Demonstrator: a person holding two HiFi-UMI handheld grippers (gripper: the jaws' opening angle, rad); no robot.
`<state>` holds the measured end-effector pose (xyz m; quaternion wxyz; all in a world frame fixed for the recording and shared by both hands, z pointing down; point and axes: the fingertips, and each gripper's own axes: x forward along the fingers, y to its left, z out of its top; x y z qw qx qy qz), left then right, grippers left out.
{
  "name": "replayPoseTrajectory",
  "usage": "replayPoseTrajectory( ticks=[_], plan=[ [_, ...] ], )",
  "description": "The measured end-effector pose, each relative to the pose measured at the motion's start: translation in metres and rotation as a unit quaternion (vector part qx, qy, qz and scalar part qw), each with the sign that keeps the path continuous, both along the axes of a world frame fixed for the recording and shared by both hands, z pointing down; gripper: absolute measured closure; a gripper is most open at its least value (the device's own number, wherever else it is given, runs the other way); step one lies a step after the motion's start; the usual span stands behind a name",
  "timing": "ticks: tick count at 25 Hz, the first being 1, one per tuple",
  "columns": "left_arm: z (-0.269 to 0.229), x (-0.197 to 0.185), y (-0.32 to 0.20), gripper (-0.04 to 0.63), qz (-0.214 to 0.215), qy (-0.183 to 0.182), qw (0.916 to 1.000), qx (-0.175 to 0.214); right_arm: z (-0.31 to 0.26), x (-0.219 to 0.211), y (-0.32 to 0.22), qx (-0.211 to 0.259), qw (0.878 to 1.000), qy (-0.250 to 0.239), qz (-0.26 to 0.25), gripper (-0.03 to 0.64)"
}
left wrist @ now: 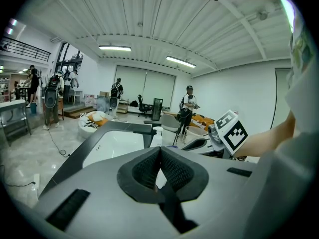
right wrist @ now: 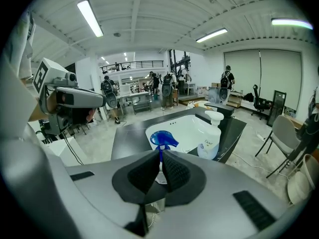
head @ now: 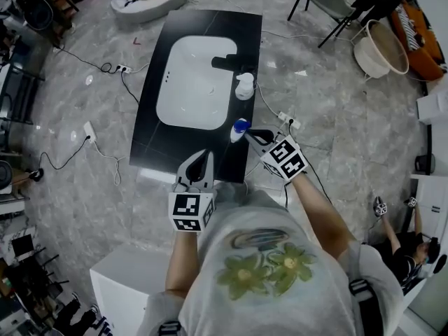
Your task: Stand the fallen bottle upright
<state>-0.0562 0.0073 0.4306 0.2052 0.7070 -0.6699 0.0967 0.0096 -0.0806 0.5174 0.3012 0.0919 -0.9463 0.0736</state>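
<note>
Pinching spray bottle (right wrist: 161, 139) at thin neck, under glossy blue head, w/ R gripper (right wrist: 159, 157), ribbed dark pads; body mostly hidden. Holding L gripper (left wrist: 160, 151) jaws together, empty.

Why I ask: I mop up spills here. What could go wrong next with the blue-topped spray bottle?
1. The right gripper is shut on the thin neck of the pale spray bottle with a blue trigger head; its base is hidden, so released tilted, it may topple.
2. It is near the right edge of the black countertop; a topple might send it to the floor.
3. The white pump bottle stands close; a wide pull-back could knock it.
</note>
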Motion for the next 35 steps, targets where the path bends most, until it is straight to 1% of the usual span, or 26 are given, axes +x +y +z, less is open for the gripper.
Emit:
replayPoseTrajectory(
  ticks=[6, 15, 18, 21, 27, 35],
  plan=[
    [-0.004, 0.008, 0.002, 0.586, -0.001, -0.002, 1.0, 0.003, -0.017, 0.009, 0.007, 0.001, 1.0, -0.021, 0.0, 0.569],
    [-0.009, 0.027, 0.004, 0.586, 0.01, -0.004, 0.9999, 0.007, -0.057, 0.027, 0.034, 0.005, 0.997, -0.078, -0.001, 0.571],
    [-0.01, 0.036, 0.002, 0.586, 0.017, 0.003, 0.9998, 0.008, -0.068, 0.035, 0.042, 0.001, 0.995, -0.095, 0.005, 0.572],
    [-0.014, 0.047, 0.002, 0.586, 0.025, 0.013, 0.9995, 0.012, -0.078, 0.044, 0.054, -0.012, 0.994, -0.111, 0.008, 0.572],
    [-0.016, 0.066, 0.006, 0.586, 0.043, 0.016, 0.9988, 0.016, -0.082, 0.061, 0.074, -0.007, 0.992, -0.126, 0.011, 0.574],
    [-0.015, 0.087, 0.019, 0.586, 0.061, 0.018, 0.9979, 0.012, -0.086, 0.078, 0.087, -0.003, 0.991, -0.129, 0.02, 0.575]
  ],
)
